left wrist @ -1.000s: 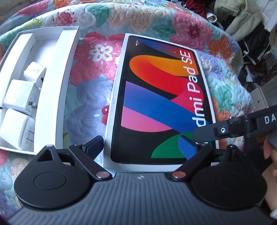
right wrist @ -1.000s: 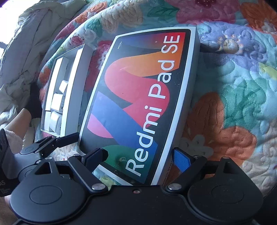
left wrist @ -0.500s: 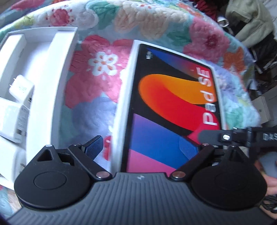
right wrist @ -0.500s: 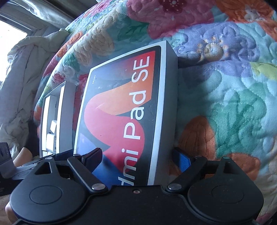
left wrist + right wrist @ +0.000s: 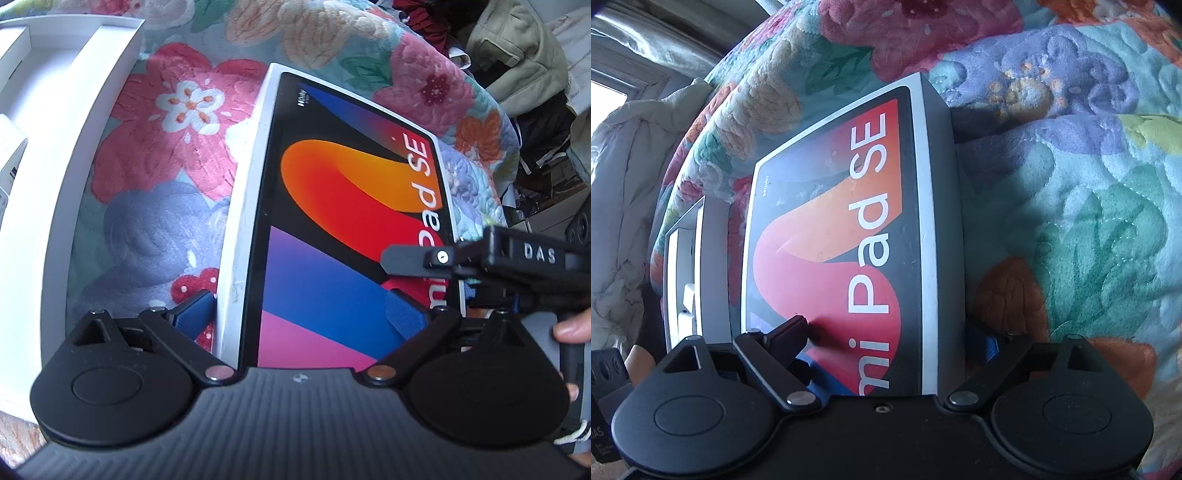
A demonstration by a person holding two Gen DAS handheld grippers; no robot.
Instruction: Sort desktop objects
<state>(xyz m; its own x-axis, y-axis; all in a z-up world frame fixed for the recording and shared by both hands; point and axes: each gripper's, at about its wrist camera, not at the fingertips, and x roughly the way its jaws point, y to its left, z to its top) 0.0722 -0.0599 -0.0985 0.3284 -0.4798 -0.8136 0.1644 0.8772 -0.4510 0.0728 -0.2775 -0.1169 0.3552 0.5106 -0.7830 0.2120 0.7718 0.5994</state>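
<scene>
A Redmi Pad SE box lid [image 5: 347,221] with a colourful print lies on a floral quilt [image 5: 155,155]. My left gripper [image 5: 299,317] is open and straddles the lid's near left edge: one finger beside the white side, one over the top. My right gripper [image 5: 897,339] is open and straddles the lid's right edge [image 5: 942,229]: one finger on top, one beside the side wall. The right gripper also shows in the left wrist view [image 5: 443,258]. The white box base [image 5: 74,147] lies to the left, with white chargers inside [image 5: 7,147].
The quilt [image 5: 1071,184] covers a rounded bed surface. Clothes and clutter [image 5: 524,74] pile beyond the quilt at the far right. A white duvet [image 5: 624,184] lies at the far left of the right wrist view.
Both grippers have moved forward along the lid, so that its near edges now sit between their open fingers. The lid's near end looks raised off the quilt.
</scene>
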